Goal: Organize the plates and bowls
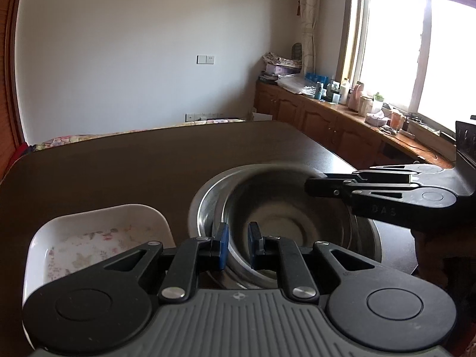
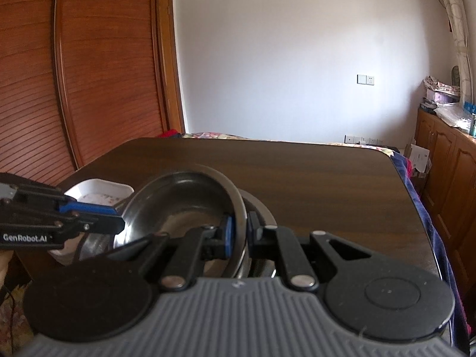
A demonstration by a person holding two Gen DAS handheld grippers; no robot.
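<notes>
On the near right part of a dark wooden table (image 1: 119, 172), a wide steel bowl (image 1: 200, 208) sits with a smaller steel bowl (image 1: 276, 208) held over and partly inside it, tilted so that its left side is raised. To the left of the steel pair, just beside the wide one, lies a white rectangular dish (image 1: 98, 223) with a flower pattern on its floor. Far beyond the table are a white wall, a slatted wooden wardrobe (image 2: 98, 68) on the left, and low wooden cabinets (image 1: 321, 116) under a bright window on the right, their top crowded with bottles and boxes. The right gripper (image 2: 240, 232) is clamped tight on the smaller bowl's right rim, one blue pad inside the wall and the other outside. The left gripper (image 1: 238, 244) straddles the near-left rim of the same bowl with its jaws only a little apart; whether its pads press on the metal I cannot tell.
</notes>
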